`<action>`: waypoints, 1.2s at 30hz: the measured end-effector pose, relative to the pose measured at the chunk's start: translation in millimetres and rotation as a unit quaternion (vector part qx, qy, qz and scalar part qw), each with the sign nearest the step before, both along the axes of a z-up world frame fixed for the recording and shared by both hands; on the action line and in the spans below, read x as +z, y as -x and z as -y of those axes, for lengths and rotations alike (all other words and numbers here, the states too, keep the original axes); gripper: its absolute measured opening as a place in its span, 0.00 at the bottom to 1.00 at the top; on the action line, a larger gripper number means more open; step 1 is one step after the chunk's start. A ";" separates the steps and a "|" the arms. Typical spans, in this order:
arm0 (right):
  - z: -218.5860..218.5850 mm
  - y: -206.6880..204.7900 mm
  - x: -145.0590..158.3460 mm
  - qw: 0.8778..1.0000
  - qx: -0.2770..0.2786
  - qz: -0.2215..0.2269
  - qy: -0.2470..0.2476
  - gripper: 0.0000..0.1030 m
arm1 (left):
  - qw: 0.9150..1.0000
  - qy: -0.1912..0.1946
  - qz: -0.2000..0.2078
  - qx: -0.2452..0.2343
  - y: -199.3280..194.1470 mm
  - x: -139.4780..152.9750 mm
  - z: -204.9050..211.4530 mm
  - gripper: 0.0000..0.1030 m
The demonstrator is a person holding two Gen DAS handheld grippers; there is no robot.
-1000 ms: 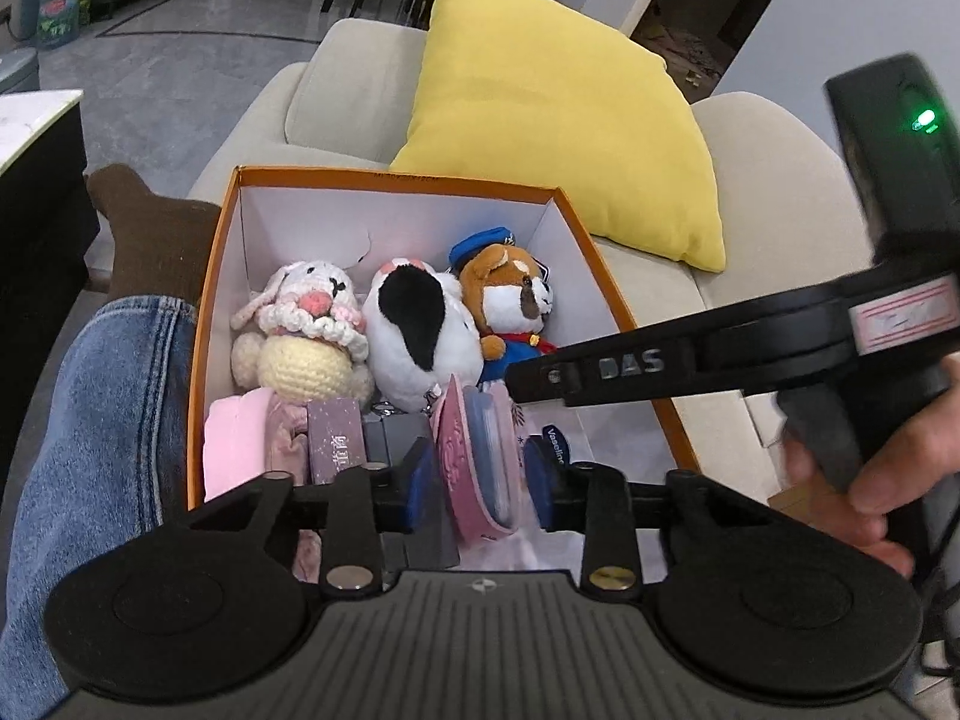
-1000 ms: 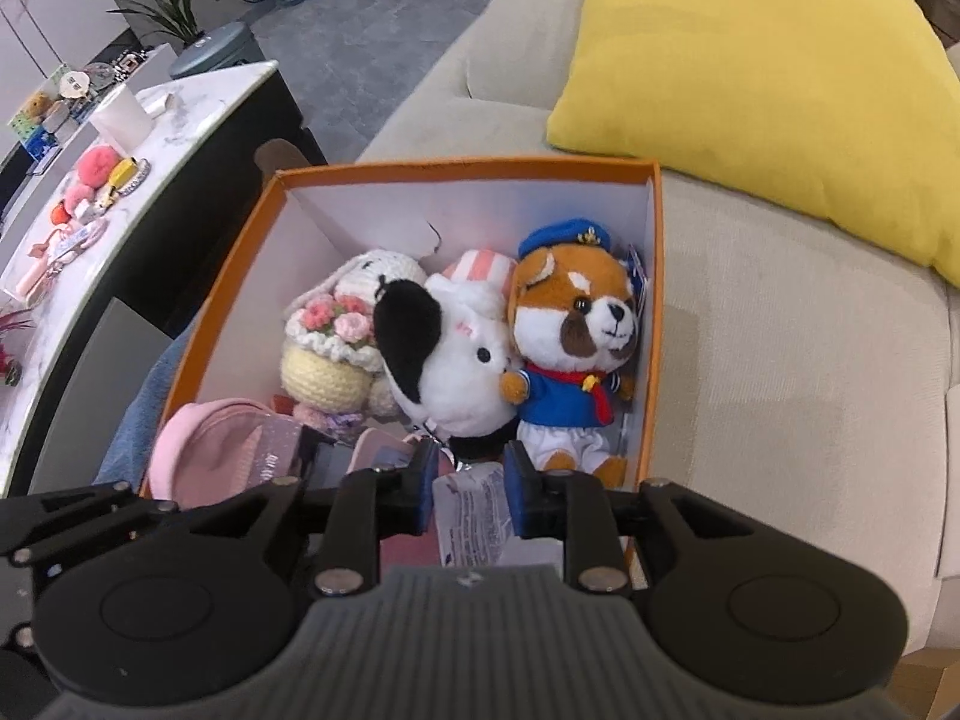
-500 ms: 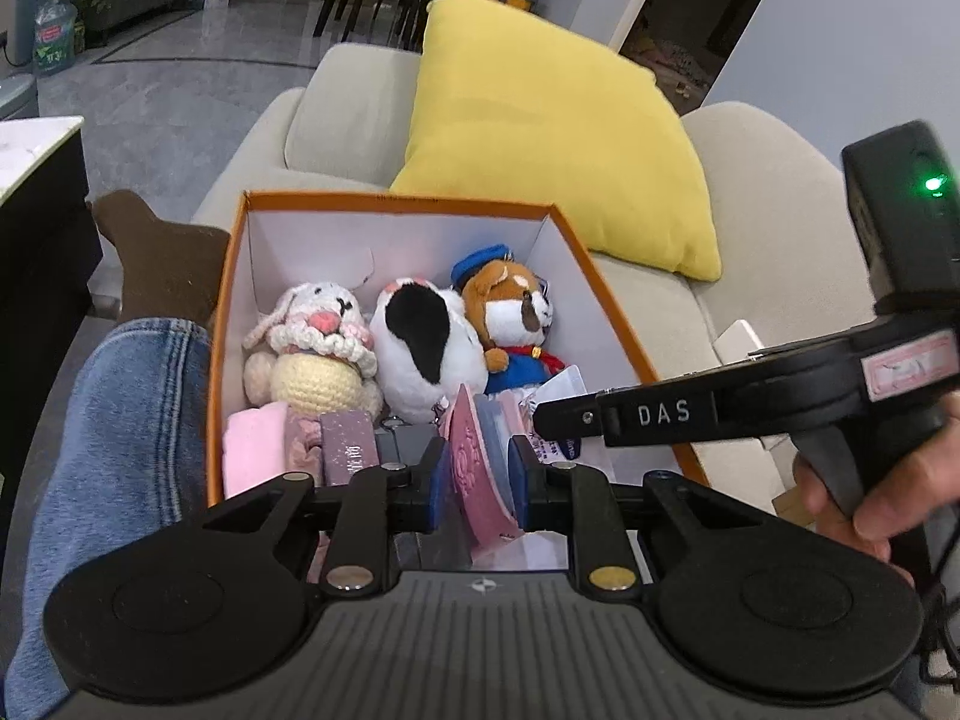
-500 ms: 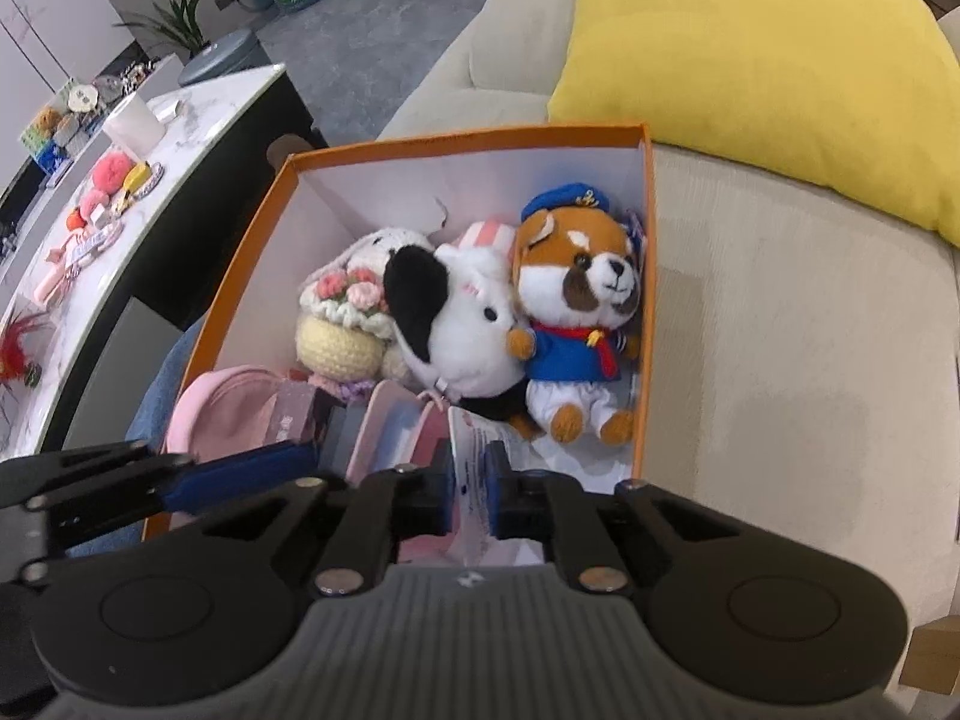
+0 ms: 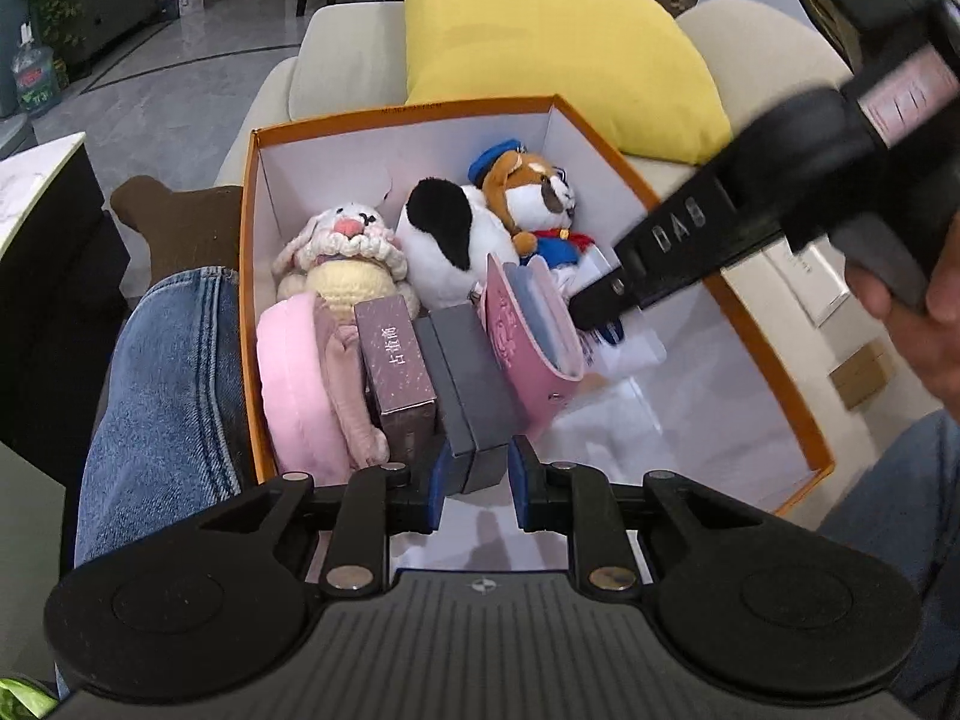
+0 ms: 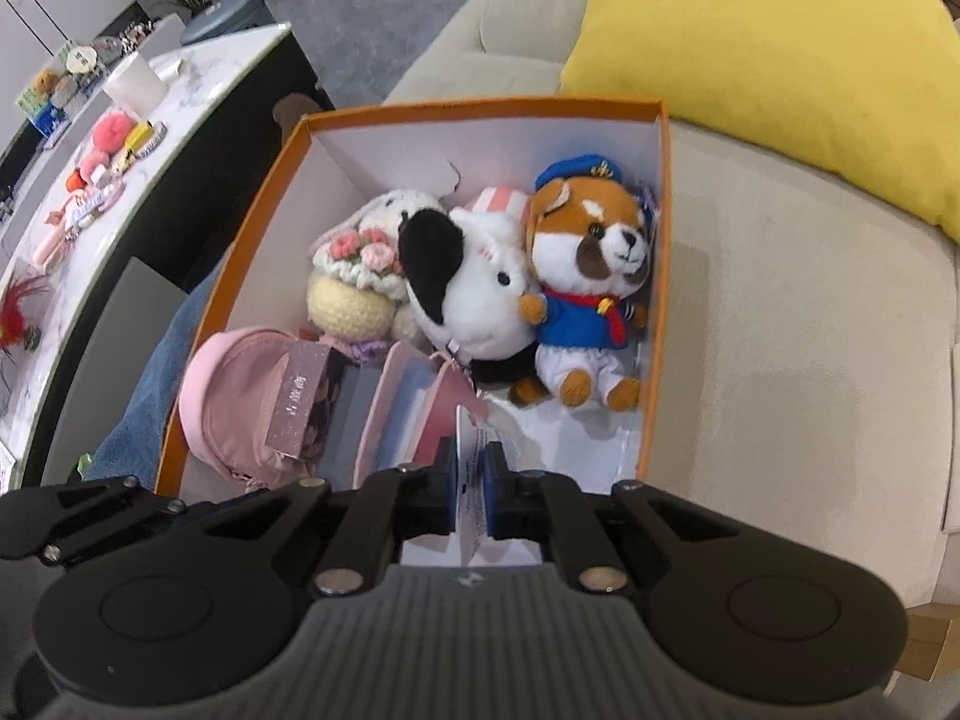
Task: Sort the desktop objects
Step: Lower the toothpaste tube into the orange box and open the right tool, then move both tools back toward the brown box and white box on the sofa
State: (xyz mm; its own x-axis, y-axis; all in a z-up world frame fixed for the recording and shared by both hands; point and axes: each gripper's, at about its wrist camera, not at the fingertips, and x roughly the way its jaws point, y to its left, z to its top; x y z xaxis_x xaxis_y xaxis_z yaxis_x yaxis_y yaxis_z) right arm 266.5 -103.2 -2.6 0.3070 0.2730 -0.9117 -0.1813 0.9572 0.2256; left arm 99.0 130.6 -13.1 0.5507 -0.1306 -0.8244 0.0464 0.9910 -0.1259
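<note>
Right wrist view first: a beige sofa (image 6: 780, 312) carries a yellow cushion (image 6: 750, 30) and, in front of it, an orange-rimmed cardboard box (image 6: 480, 111) with a white inside. Beside the box on its left lies a leg in blue jeans (image 5: 162, 372), and further left a marble tabletop (image 6: 90, 180) holds small toys and a white cup (image 6: 135, 84).

Along the far wall of the box three plush toys sit side by side: a crocheted bunny (image 5: 342, 252), a white puppy with a black ear (image 6: 474, 294), and a brown-and-white dog in a blue sailor suit (image 6: 591, 294). Nearer, a pink pouch (image 5: 300, 378) leans on the left wall, then a mauve carton (image 5: 399, 360), a dark grey case (image 5: 474, 384) and a pink card holder (image 5: 528, 354) stand in a row, touching.

The left gripper (image 5: 477, 483) has its jaws apart, astride the near end of the grey case. The right gripper (image 6: 471, 495) has its jaws clamped on a white printed paper tag (image 6: 471, 480) just right of the card holder, over the box floor.
</note>
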 end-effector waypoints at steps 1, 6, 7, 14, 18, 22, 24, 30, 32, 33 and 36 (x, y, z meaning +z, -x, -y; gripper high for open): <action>0.7 -2.1 -0.9 1.000 -0.003 0.000 -0.003 0.09 | 1.000 -0.002 0.001 -0.002 -0.1 -2.1 0.3 0.23; 7.5 -10.7 -3.3 0.999 -0.027 -0.002 -0.024 0.09 | 1.000 -0.016 -0.002 -0.006 -5.9 -13.7 3.5 0.20; 8.4 -11.2 -3.4 0.999 -0.029 -0.003 -0.026 0.09 | 1.000 -0.019 -0.004 -0.005 -7.5 -16.3 3.3 0.19; 6.3 -7.2 -1.6 0.999 -0.012 0.004 -0.030 0.15 | 1.000 -0.026 -0.010 0.002 -13.9 -22.7 -0.8 0.16; 5.5 -4.8 2.1 0.999 -0.007 0.011 -0.033 0.21 | 1.000 -0.016 -0.010 0.003 -8.1 -18.3 -3.9 0.16; 7.7 2.5 10.8 0.999 -0.004 0.033 -0.037 0.31 | 1.000 0.000 -0.006 0.005 -0.9 -11.9 -5.7 0.16; 10.5 7.8 15.7 0.998 -0.003 0.045 -0.043 0.34 | 1.000 0.001 0.004 0.004 4.1 -5.9 -3.9 0.16; 37.8 47.5 39.6 0.991 0.008 0.114 -0.069 0.42 | 0.999 0.003 0.051 0.000 20.7 24.3 7.6 0.16; 54.4 66.7 47.4 0.987 0.012 0.142 -0.068 0.48 | 0.998 0.005 0.070 -0.004 23.3 35.7 15.2 0.16; 63.6 75.4 50.0 0.986 0.010 0.152 -0.065 0.52 | 0.997 0.004 0.078 -0.007 24.6 41.5 20.9 0.16; 93.8 100.3 53.5 0.984 0.002 0.172 -0.050 0.59 | 0.994 0.001 0.103 -0.027 26.9 56.1 41.2 0.16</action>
